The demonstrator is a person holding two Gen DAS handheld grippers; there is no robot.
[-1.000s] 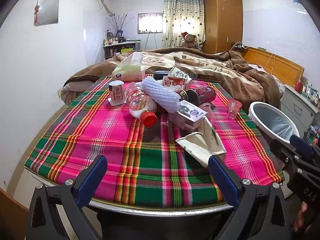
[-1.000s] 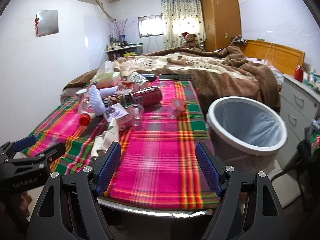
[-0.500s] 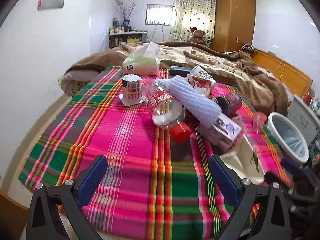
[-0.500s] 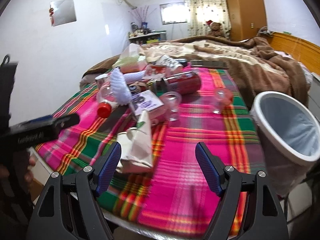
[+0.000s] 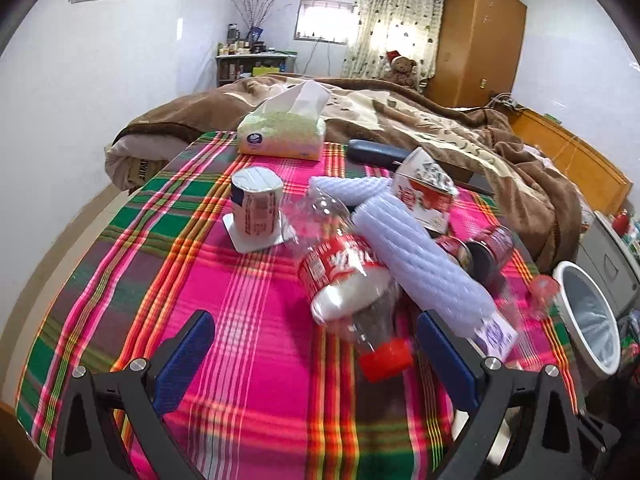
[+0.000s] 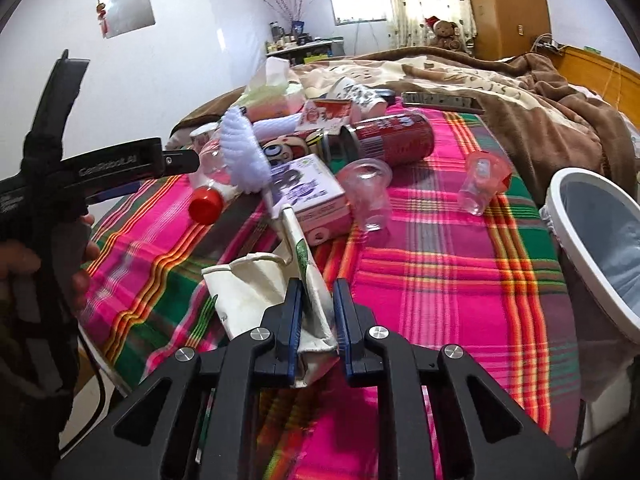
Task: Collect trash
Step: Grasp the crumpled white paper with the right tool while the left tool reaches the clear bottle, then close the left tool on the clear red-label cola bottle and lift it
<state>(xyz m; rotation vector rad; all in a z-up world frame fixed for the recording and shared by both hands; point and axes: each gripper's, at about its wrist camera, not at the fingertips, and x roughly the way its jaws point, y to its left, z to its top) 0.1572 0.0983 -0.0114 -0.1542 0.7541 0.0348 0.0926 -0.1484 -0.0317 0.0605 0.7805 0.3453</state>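
So I'm on the first pickup here: my right gripper (image 6: 316,312) has its jaws pinched nearly together on the crumpled paper bag (image 6: 264,292), which sits by the near edge of the table (image 6: 448,280), and I reckon the grab is made but the lift isn't. The bag's long axis runs from the near edge up toward the middle of the table, its narrow folded end pointing away from me at the purple box (image 6: 316,196), the wide floppy end spilling off to the left. Next move, I'd guess, is to raise it clear and swing right to the trash bin (image 6: 560,200) standing just off the table's right edge, mouth tilted my way. It's limp, so it could sag or slip. My left gripper (image 5: 316,340) is wide open with nothing in it, hovering over the near left part of the table, lined up on the plastic bottle (image 5: 352,284), red cap pointing back at me.
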